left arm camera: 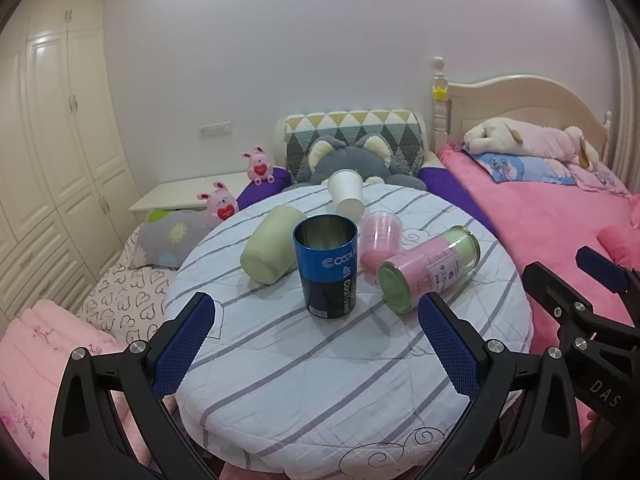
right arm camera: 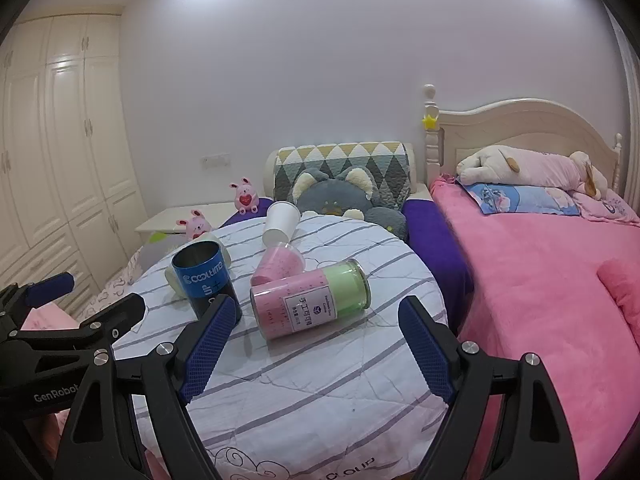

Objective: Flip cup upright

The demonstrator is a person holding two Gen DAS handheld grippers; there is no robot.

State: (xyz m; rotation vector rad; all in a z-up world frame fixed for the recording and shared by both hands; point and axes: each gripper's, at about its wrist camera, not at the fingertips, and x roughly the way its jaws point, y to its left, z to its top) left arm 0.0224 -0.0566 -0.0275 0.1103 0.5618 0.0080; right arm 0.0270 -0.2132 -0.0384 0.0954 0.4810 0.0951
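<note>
Gaping wide, left hand-held gripper — right hand-held gripper too, both empty

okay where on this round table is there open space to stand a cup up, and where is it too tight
The near half of the striped table is bare, from the blue cup and the pink-and-green jar to the front edge by the left gripper and right gripper. The middle is crowded: green cup, pink cup and white cup crowd the blue cup.
</note>
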